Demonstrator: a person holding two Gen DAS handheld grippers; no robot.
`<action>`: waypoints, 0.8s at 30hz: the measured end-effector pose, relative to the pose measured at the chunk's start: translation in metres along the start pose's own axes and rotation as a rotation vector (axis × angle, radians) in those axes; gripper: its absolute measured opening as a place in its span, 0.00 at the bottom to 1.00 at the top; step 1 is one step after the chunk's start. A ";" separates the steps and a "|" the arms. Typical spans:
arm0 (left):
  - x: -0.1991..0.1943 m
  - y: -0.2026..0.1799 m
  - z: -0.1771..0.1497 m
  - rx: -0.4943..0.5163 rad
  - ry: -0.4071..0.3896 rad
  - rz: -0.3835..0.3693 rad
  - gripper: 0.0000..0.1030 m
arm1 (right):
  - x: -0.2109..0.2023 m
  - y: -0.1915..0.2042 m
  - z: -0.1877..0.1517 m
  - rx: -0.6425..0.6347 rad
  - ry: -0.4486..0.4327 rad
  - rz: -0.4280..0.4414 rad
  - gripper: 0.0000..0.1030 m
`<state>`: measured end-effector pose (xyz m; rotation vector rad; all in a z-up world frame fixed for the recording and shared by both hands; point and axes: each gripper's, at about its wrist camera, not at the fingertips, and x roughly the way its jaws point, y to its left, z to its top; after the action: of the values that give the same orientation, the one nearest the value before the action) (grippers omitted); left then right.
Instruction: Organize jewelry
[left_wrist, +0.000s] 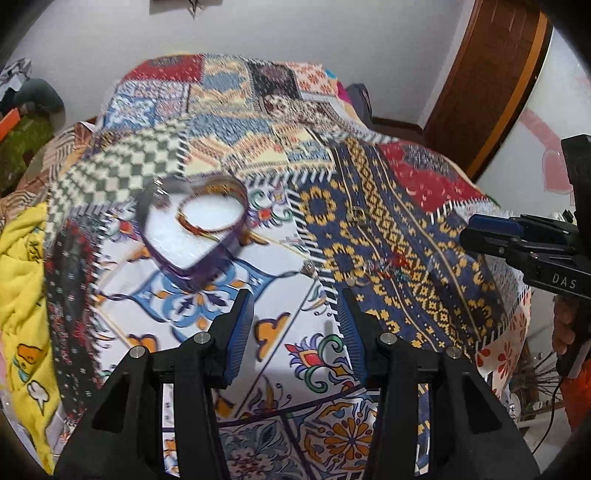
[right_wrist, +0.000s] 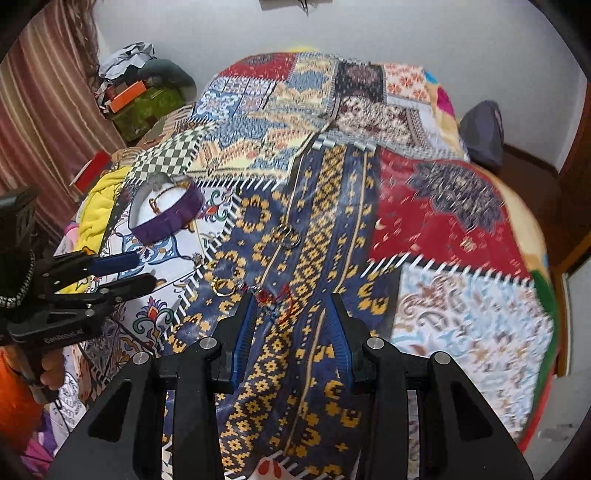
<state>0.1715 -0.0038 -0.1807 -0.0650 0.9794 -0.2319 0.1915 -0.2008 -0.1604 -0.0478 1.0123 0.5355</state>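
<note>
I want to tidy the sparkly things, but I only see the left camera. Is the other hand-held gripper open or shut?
Observer: Open. The right hand-held gripper has its fingers spread wide and holds nothing.
Child: What is just in front of it?
Observer: A red thread bracelet lies on the quilt, close to its left fingertip.
Child: Anything shiny nearby?
Observer: Yes, a gold ring lies on the quilt, a little to the left of the bracelet.
</note>
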 end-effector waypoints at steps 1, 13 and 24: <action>0.005 -0.001 -0.001 0.002 0.008 -0.002 0.45 | 0.003 0.000 -0.001 0.005 0.010 0.015 0.34; 0.044 -0.004 0.002 0.002 0.071 -0.057 0.38 | 0.040 0.011 -0.009 -0.040 0.102 0.051 0.34; 0.060 -0.007 0.013 0.019 0.063 -0.068 0.38 | 0.046 0.022 -0.012 -0.120 0.104 0.006 0.34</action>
<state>0.2131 -0.0249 -0.2210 -0.0741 1.0388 -0.3077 0.1912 -0.1670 -0.1996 -0.1810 1.0807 0.6039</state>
